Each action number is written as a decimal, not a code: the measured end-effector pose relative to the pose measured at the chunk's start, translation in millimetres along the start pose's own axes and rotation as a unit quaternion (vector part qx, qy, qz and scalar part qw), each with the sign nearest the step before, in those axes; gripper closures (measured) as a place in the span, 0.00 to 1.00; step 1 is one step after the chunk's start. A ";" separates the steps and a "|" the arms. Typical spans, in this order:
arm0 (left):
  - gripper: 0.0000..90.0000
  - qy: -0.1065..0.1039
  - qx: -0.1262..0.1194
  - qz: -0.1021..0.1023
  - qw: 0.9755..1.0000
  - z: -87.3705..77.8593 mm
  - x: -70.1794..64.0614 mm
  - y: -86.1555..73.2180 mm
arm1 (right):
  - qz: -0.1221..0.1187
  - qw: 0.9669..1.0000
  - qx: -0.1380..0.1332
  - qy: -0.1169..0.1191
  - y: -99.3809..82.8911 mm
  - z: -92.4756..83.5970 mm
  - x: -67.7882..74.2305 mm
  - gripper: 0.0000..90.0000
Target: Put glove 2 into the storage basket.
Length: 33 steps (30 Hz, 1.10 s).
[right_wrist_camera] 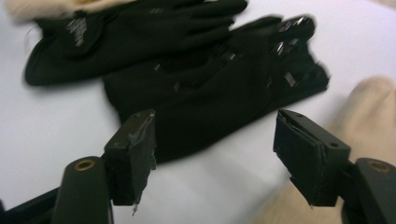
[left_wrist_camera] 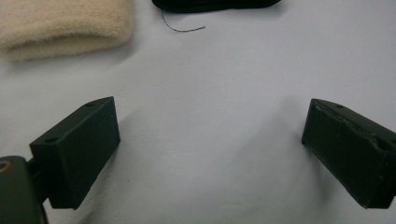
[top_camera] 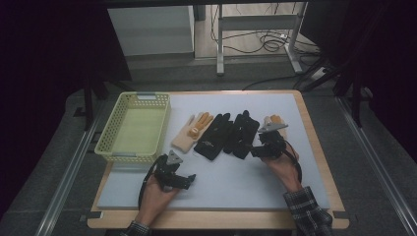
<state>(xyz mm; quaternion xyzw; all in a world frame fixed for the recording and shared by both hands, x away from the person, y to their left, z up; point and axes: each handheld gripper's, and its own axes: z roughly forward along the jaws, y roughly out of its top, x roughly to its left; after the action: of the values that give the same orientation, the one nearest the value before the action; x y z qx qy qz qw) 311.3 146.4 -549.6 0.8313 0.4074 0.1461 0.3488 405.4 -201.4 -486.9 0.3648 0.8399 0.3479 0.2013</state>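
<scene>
White mat (top_camera: 236, 187) on bench. Yellow basket (top_camera: 134, 128) at mat's left edge, far corner. Four gloves in a row across mat centre: cream glove (top_camera: 189, 132), black glove (top_camera: 215, 135), 2nd black glove (top_camera: 242, 132), 2nd cream glove (top_camera: 274, 121) toward right edge, partly under R gripper. L gripper (top_camera: 189, 178) near front edge, jaws wide apart, nothing held. R gripper (top_camera: 254, 150) jaws wide apart, nothing held, just beside 2nd black glove's cuff.
</scene>
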 end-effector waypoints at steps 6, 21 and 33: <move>0.05 0.000 0.000 0.000 1.000 0.0 0.0 0.0 | 0.010 1.000 0.009 0.001 23.7 30.6 -8.6 0.31; 0.05 0.000 0.000 0.000 1.000 0.1 0.1 0.0 | 0.043 0.998 0.055 0.003 28.6 81.3 -11.8 0.45; 0.05 -0.001 0.000 0.000 1.000 0.1 0.2 0.1 | 0.036 0.998 0.055 -0.004 30.0 73.6 -9.5 0.86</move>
<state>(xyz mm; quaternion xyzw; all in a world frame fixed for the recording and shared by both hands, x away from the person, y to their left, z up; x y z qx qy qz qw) 311.5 146.5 -549.6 0.8316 0.4071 0.1456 0.3487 469.3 -161.6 -514.0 0.4062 0.8434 0.3071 0.1715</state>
